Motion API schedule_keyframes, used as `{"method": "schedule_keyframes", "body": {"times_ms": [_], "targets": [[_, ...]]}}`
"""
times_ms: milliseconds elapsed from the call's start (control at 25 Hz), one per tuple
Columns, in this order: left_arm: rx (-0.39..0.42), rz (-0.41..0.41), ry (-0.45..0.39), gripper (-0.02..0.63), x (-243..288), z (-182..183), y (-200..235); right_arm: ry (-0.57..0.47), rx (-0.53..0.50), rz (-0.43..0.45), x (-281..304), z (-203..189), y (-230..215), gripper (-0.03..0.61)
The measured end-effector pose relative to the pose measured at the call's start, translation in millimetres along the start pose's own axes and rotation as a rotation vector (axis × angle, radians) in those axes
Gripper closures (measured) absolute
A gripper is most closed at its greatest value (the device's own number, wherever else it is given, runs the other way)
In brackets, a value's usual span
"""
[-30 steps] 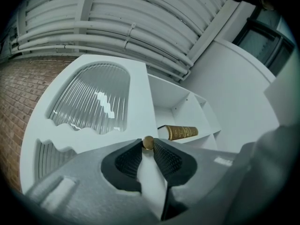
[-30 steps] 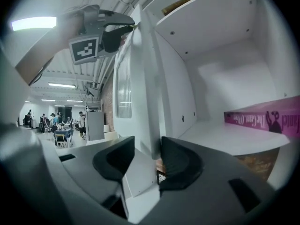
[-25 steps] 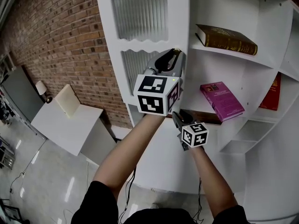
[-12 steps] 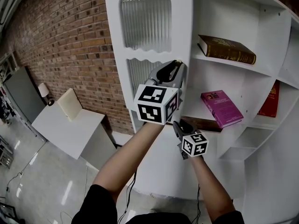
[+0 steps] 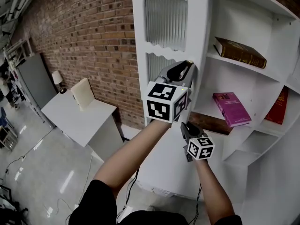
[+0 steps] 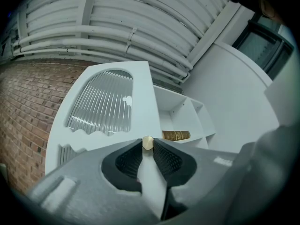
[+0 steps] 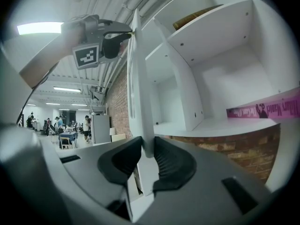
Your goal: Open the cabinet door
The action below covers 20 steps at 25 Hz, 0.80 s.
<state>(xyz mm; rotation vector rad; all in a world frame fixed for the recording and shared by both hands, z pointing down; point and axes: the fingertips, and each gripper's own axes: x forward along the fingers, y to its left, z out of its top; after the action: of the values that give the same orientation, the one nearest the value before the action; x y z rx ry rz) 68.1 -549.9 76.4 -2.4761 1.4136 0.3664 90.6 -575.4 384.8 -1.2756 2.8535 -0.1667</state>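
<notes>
Left tool (image 6: 147, 150) pinches the brass knob (image 6: 147, 143) on the cabinet door (image 6: 140, 95).

The cabinet door (image 5: 200, 41) is smooth matt white with ribbed glass panes (image 5: 164, 15) and a shiny brass-coloured knob (image 6: 147, 143); the brick wall (image 5: 89, 36) is rough, the floor (image 5: 42, 172) glossy.

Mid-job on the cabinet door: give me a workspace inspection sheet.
Surface: white shelves, exposed.
Job's things: door stands open; brass knob near its edge.
Clutter: brown book, pink book, red book on the shelves.
Grippers: left gripper shut on the knob; right gripper closing, door's edge between its jaws.
Cables: thin cable on the floor.
Surroundings: brick wall, table, lamp.
</notes>
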Motion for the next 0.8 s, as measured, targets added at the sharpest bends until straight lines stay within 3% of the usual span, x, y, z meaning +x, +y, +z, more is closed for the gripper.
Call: {"method": "schedule_keyframes", "body": {"times_ms": [280,640,800], "targets": [[-0.075,0.01,-0.034,0.534,-25,10,4,0.036,-0.065,0.018,-8,-2,27,0.505],[-0.075,-0.003,-0.028,0.532,-49,17,7,0.048,-0.109,-0.008,-17,-6,53,0.512],[-0.114,-0.02,-0.019,0.532,-62,19,8,0.061,-0.113,-0.021,-22,-10,65,0.514]]}}
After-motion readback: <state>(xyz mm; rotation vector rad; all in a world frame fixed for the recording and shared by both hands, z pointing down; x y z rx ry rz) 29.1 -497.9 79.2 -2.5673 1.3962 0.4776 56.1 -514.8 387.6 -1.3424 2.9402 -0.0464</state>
